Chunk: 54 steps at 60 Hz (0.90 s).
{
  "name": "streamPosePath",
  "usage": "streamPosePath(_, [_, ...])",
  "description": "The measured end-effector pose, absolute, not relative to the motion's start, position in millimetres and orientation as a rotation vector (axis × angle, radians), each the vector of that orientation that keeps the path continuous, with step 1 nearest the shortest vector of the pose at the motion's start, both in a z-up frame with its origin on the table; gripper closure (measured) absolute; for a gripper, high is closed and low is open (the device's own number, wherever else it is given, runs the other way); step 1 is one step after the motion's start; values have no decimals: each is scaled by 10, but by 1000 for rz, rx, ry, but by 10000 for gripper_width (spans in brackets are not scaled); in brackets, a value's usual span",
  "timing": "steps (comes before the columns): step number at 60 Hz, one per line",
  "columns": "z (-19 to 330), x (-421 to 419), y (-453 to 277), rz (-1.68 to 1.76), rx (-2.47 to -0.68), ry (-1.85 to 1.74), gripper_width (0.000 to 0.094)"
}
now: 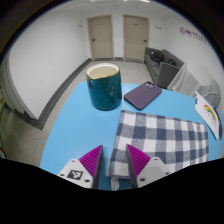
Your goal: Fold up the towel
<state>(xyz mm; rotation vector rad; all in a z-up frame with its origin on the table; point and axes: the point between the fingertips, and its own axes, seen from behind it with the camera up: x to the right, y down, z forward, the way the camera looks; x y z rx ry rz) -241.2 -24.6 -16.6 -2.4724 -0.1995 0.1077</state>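
While the gripper hovers with its fingers parted and nothing held, the checked towel lies flat on the blue table, just ahead and to the right. Beyond the fingers stand a teal mug and a purple case. This looks like the approach; next it likely needs to pinch the towel's near edge.

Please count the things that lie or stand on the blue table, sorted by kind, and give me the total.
Mug: 1 (dark teal)
Checked towel: 1
Flat purple thing: 1
White thing at the table's far edge, kind unclear: 1
Total: 4
The hand-held gripper is open, its fingers at the towel's near corner.
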Motion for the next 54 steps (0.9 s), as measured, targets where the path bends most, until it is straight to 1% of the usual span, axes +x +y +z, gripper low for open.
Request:
streamPosePath(1, [-185,-2377,-240,97,-2477,-193,474])
streamPosePath(2, [-191,-2333,-227,82,-2475,-184,613])
streamPosePath(3, [-191,-2289,-207,67,-2469,-171,662])
streamPosePath(4, [-194,-2241,-194,52,-2465,-155,771])
streamPosePath(5, [-199,-2210,-186,47,-2463,-138,828])
streamPosePath(6, [-201,-2197,-183,56,-2466,-123,841])
streamPosePath(9, [-195,-2209,-184,100,-2463,-87,837])
streamPosePath(11, [-198,-2206,-184,111,-2461,-93,851])
streamPosePath(25, [-209,-2203,-177,42,-2424,-267,898])
streamPosePath(31, [-139,-2206,-189,32,-2391,-300,922])
streamPosePath(33, [-50,-2194,-178,42,-2368,-300,926])
streamPosePath(37, [264,-2051,-127,42,-2305,-267,926])
streamPosePath(43, [785,-1614,-63,55,-2236,-167,925])
streamPosePath(45, [906,-1383,-48,50,-2225,-121,925])
streamPosePath(50, [1108,-697,-75,23,-2205,-3,921])
streamPosePath(54, [1068,-151,-32,-47,-2208,54,919])
